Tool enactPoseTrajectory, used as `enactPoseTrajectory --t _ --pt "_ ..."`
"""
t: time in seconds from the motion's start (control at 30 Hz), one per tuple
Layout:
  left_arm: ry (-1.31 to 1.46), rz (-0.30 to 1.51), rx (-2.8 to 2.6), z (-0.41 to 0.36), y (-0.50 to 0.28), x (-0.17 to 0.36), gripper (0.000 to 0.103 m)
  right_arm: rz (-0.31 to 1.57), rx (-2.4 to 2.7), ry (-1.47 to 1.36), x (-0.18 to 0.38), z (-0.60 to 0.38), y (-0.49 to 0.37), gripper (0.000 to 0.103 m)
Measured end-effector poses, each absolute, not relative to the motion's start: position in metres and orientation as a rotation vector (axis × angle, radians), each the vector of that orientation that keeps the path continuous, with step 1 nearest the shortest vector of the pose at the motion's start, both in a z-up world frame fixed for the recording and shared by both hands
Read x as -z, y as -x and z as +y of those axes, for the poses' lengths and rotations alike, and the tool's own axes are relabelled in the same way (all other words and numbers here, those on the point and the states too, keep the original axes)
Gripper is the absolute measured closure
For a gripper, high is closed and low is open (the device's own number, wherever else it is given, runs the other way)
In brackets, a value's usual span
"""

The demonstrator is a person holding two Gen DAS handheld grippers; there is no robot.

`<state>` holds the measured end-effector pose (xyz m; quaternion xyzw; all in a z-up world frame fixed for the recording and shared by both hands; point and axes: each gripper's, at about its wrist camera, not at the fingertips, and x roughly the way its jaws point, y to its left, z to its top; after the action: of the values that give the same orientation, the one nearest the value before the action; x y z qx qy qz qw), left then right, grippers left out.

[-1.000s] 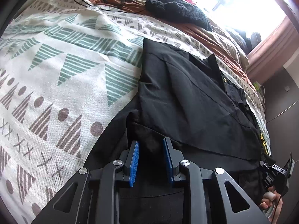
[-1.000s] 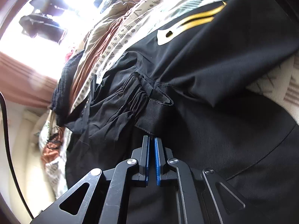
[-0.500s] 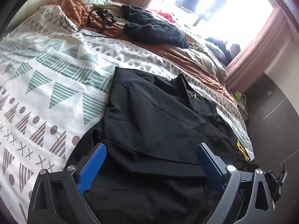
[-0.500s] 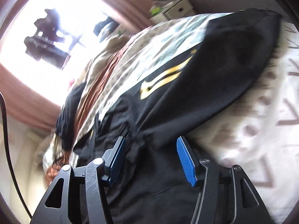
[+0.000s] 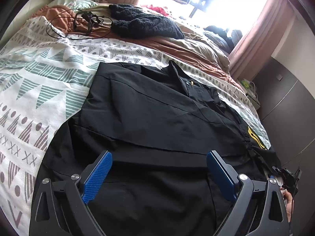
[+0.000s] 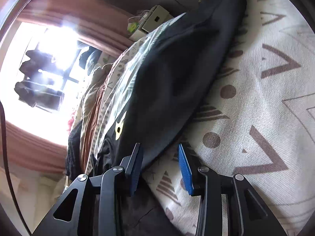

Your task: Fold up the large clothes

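One black garment (image 5: 149, 118), one dark knit (image 5: 145, 26), one cable (image 5: 82, 23).

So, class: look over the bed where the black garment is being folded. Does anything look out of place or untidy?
Yes. A tangled black cable lies loose on the patterned blanket beside a heaped dark knit, both away from the black garment. The garment's right edge, by the yellow logo, is bunched rather than flat.
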<state>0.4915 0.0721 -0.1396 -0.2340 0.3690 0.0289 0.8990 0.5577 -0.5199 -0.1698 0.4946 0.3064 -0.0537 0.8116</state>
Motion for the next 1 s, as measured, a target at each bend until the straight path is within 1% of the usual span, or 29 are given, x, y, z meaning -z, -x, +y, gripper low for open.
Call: enactPoseTrajectory --t 0.03,0.1,0.2,0.33,0.53,0.67,0.87,0.97,1.0 --pt "0.482 0.764 -0.065 0.073 -0.491 0.140 0.006 0.655 0.108 -1.059 0.173 -0.519 -0.561 0.075" --pt "0.477 0.763 -0.078 0.073 -0.491 0.141 0.006 0.660 0.099 -1.056 0.176 -0.515 -0.565 0.092" --pt "0.477 0.759 -0.092 0.079 -0.490 0.141 0.006 0.616 0.079 -1.049 0.168 -0.511 -0.560 0.099" --pt "0.511 0.737 -0.104 0.089 -0.486 0.136 0.007 0.551 0.023 -0.974 0.131 -0.498 -0.556 0.100" --pt "0.545 0.708 -0.083 0.095 -0.479 0.125 0.007 0.547 -0.091 -0.847 0.090 -0.449 -0.553 0.100" --pt "0.535 0.686 -0.061 0.096 -0.474 0.115 0.007 0.592 -0.158 -0.779 0.081 -0.409 -0.564 0.100" --pt "0.592 0.664 -0.061 0.109 -0.470 0.110 0.007 0.726 -0.177 -0.695 0.102 -0.362 -0.573 0.100" --pt "0.609 0.655 -0.069 0.114 -0.467 0.109 0.007 0.802 -0.145 -0.723 0.118 -0.362 -0.572 0.096" --pt "0.610 0.651 -0.072 0.114 -0.467 0.108 0.007 0.823 -0.145 -0.750 0.122 -0.367 -0.572 0.085"
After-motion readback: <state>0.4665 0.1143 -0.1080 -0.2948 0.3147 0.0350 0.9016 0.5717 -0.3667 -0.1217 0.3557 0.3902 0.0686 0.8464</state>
